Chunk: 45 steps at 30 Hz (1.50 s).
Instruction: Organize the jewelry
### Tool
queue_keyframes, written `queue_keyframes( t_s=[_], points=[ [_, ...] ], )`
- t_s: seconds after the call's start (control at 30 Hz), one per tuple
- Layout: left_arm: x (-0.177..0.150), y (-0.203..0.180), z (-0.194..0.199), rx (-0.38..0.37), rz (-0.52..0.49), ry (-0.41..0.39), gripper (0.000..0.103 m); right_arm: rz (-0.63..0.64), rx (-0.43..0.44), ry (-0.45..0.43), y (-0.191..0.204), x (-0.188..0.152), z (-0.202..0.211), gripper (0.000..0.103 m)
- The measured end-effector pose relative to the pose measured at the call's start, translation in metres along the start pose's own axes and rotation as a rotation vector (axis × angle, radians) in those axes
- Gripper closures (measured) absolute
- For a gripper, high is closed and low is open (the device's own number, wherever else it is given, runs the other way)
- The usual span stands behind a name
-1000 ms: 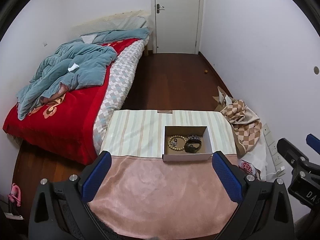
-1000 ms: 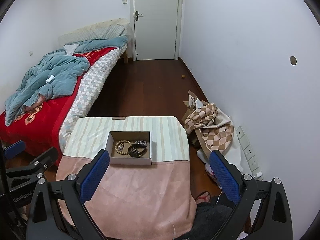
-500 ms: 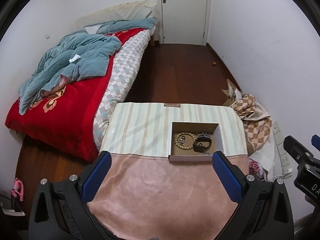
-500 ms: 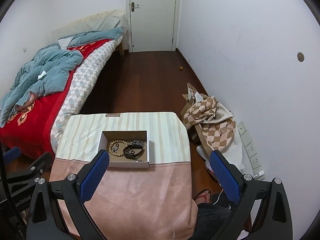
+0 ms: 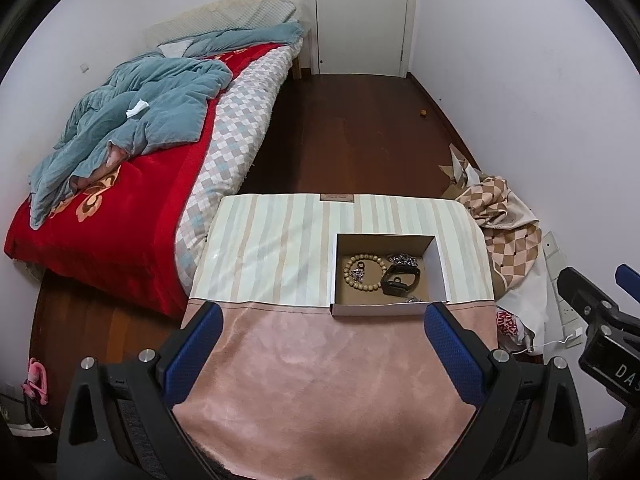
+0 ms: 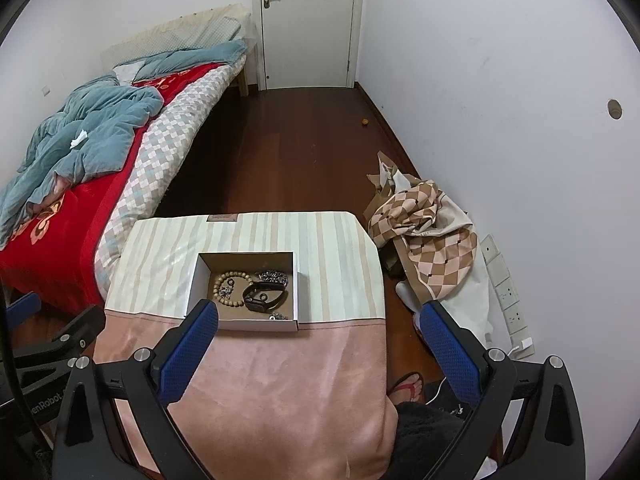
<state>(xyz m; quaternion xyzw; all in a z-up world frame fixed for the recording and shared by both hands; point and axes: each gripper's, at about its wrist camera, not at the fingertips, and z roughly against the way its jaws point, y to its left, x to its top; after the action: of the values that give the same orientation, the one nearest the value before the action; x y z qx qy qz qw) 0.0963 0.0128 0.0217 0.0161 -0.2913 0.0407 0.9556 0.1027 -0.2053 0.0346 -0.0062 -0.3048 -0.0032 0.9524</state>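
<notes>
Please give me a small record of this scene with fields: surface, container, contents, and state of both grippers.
surface: table covered with pink and striped cloth
container: open cardboard box on the striped part
contents: beaded bracelet, black watch, silver chain piece, small metal bits
left gripper: open, holds nothing, above the pink cloth
right gripper: open, holds nothing, near the box

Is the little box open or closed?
Open. The box has no lid on, so you can see the beads and watch lying inside.

"DA" on right claw (image 5: 612, 368), "enRobot" on left claw (image 6: 44, 398)
</notes>
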Motion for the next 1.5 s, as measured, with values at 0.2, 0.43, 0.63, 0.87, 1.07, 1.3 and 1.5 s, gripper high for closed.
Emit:
queue_keyframes(
  t_s=[0.2,0.43,0.63,0.87,1.07,1.3,1.5],
  points=[
    [0.0,-0.001,0.002,-0.005,-0.007,-0.017,0.0,0.005,0.004,-0.005,0.003,-0.002,0.001,0.001],
    [-0.001,-0.003,0.002,-0.009,-0.02,-0.019,0.0,0.01,0.0,0.012,0.005,-0.009,-0.004,0.0],
    [-0.002,-0.004,0.002,-0.01,-0.018,-0.017,0.0,0.012,-0.001,0.018,0.004,-0.011,-0.005,0.0],
    [-0.004,-0.004,0.002,-0.004,-0.016,-0.015,0.0,0.012,-0.002,0.016,0.003,-0.011,-0.005,0.0],
    [-0.005,-0.003,0.002,0.001,-0.017,-0.018,0.0,0.009,-0.001,0.015,0.004,-0.011,-0.004,0.0],
    [-0.006,-0.003,0.005,-0.001,-0.015,-0.023,0.0,0.01,-0.001,0.014,0.004,-0.011,-0.003,0.0],
    [-0.005,-0.002,0.008,0.001,-0.014,-0.029,0.0,0.01,0.003,0.013,0.004,-0.011,-0.002,0.0]
  ],
)
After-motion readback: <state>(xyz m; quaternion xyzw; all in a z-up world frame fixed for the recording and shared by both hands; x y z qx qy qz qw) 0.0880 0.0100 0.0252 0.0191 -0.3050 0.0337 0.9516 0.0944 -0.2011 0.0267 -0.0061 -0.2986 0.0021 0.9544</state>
